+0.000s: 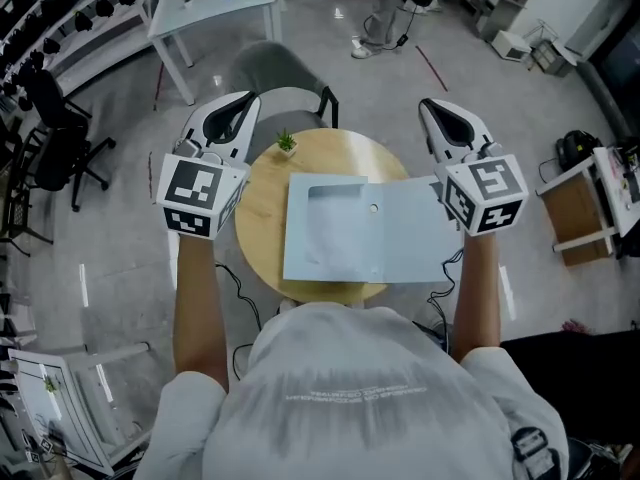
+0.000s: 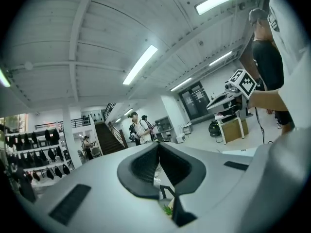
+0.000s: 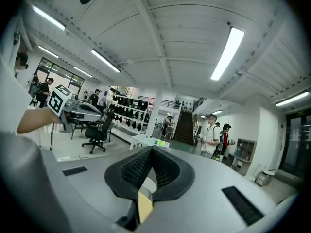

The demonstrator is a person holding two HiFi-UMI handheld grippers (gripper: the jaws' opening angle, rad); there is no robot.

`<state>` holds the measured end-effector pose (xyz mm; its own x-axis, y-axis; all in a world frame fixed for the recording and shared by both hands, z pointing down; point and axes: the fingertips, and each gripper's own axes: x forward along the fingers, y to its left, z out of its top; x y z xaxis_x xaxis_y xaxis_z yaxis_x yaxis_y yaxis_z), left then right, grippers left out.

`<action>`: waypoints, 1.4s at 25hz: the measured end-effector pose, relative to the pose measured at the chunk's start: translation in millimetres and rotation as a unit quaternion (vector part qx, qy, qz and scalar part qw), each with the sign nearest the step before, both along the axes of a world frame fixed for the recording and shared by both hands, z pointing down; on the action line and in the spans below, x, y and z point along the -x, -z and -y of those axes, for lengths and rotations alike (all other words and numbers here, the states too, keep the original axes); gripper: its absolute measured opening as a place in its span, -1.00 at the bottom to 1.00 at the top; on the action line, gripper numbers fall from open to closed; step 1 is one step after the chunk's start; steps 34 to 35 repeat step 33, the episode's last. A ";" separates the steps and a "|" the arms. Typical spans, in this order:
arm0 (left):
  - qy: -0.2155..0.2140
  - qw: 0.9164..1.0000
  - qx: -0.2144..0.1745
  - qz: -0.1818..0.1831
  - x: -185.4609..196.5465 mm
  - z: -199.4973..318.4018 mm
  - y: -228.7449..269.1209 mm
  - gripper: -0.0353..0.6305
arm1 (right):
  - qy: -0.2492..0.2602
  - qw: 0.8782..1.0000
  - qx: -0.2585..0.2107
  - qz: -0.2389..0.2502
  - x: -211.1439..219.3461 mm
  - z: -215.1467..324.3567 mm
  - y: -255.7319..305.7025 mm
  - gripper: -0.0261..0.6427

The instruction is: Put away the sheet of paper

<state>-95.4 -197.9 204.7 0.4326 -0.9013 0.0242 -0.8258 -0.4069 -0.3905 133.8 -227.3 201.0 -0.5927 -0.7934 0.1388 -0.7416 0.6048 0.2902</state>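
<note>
A pale blue folder [image 1: 400, 238] lies open on the round wooden table [image 1: 262, 203], with a lighter sheet of paper [image 1: 325, 230] on its left half. Both grippers are raised well above the table and point level, away from me. My left gripper [image 1: 243, 101] hangs over the table's left edge, its jaws shut on nothing [image 2: 158, 144]. My right gripper [image 1: 430, 106] hangs over the folder's right edge, also shut and empty [image 3: 151, 148]. Neither touches the paper or the folder.
A small potted plant [image 1: 286, 143] stands at the table's far edge. A grey chair [image 1: 275, 73] sits behind the table, a white table [image 1: 215, 8] further back, a black office chair [image 1: 55, 133] at left and a low cart [image 1: 585, 203] at right. People stand far off [image 3: 211, 135].
</note>
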 end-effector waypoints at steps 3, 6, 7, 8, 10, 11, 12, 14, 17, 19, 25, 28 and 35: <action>-0.006 1.000 -0.014 0.005 -3.4 -7.9 10.7 -0.84 | 0.007 1.000 -0.012 -0.004 5.6 -4.7 9.3 -0.84; -0.007 1.000 -0.021 0.005 -4.1 -13.3 15.2 -0.84 | 0.012 1.000 -0.016 -0.006 8.7 -6.9 11.6 -0.84; -0.009 1.000 -0.023 0.005 -4.5 -14.6 16.5 -0.84 | 0.013 1.000 -0.017 -0.006 9.8 -7.2 11.6 -0.84; -0.010 1.000 -0.024 0.006 -4.5 -15.5 17.1 -0.84 | 0.014 1.000 -0.017 -0.007 11.0 -7.2 11.7 -0.84; -0.009 1.000 -0.023 0.008 -2.3 -16.7 16.9 -0.84 | 0.016 1.000 -0.016 -0.010 14.0 -7.1 10.9 -0.84; -0.006 1.000 -0.022 0.008 -0.2 -17.0 16.1 -0.84 | 0.018 1.000 -0.015 -0.011 15.6 -7.0 9.9 -0.84; -0.002 1.000 -0.021 0.008 2.5 -16.9 14.9 -0.84 | 0.019 1.000 -0.014 -0.011 16.9 -7.0 8.8 -0.84; 0.001 1.000 -0.019 0.008 5.1 -16.9 12.6 -0.84 | 0.020 1.000 -0.012 -0.011 18.4 -6.8 6.1 -0.84; 0.002 1.000 -0.019 0.005 6.7 -15.8 11.5 -0.84 | 0.020 1.000 -0.008 -0.011 19.4 -5.1 2.4 -0.84; 0.003 1.000 -0.013 0.006 8.0 -14.5 9.2 -0.84 | 0.019 1.000 -0.004 -0.012 19.6 -3.3 1.2 -0.84; 0.002 1.000 -0.010 0.007 11.3 -13.6 6.1 -0.84 | 0.017 1.000 0.001 -0.013 20.3 -2.2 -4.5 -0.84; 0.004 1.000 -0.009 0.005 12.4 -12.0 2.8 -0.84 | 0.015 1.000 0.004 -0.013 18.5 -1.5 -8.7 -0.84; 0.002 1.000 -0.002 0.006 13.5 -9.3 -4.2 -0.84 | 0.014 1.000 0.006 -0.010 19.1 0.2 -11.2 -0.84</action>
